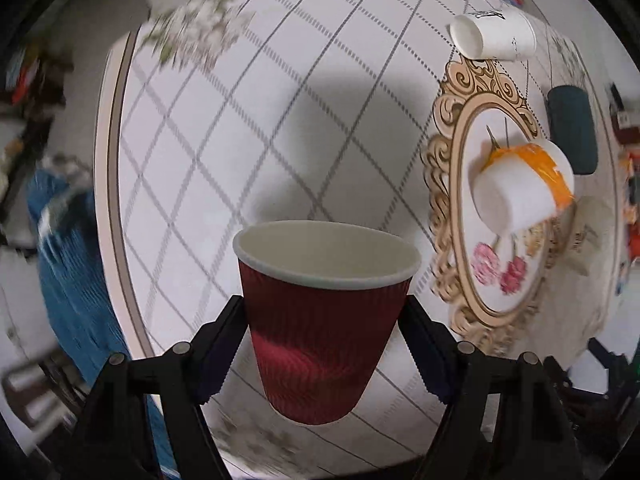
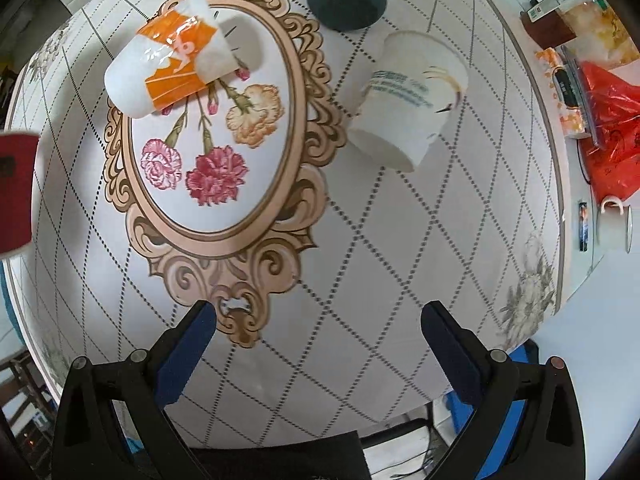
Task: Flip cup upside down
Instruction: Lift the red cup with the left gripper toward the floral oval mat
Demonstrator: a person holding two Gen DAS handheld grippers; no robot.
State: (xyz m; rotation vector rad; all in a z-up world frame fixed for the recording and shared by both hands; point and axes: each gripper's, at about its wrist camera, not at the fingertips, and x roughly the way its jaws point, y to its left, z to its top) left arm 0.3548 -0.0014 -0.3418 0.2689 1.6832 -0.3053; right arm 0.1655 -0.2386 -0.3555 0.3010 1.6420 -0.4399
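Ribbed red paper, tapering to a narrow base, fills the left wrist view: the red cup (image 1: pixel 324 328) sits clamped between the two dark pads of the left gripper (image 1: pixel 324 344), mouth up and tilted slightly, lifted clear above the tablecloth (image 1: pixel 256 92). The jaws press on the cup's corrugated wall below its rolled white rim. Paper this thin could buckle if the squeeze tightens during the turn, and the taper could let the cup slide toward its narrow end once inverted; either would drop it. Right of the red cup, on the printed oval frame (image 1: pixel 452 152), an orange-and-white cup (image 1: pixel 524 188) lies on its side, and beyond that a plain white cup (image 1: pixel 494 36) lies on its side too. A dark teal cup (image 1: pixel 572 128) stands past the frame.

In the right wrist view the right gripper (image 2: pixel 318 336) hovers over the cloth with its jaws spread wide and nothing between them. The red cup (image 2: pixel 16 188) shows only as a sliver far left of the oval frame (image 2: pixel 308 92). The glossy orange-and-white cup (image 2: pixel 168 64) rests on the frame's upper left; a white cup with teal print (image 2: pixel 408 100) lies right of the frame, near enough that a sweeping turn could knock it.
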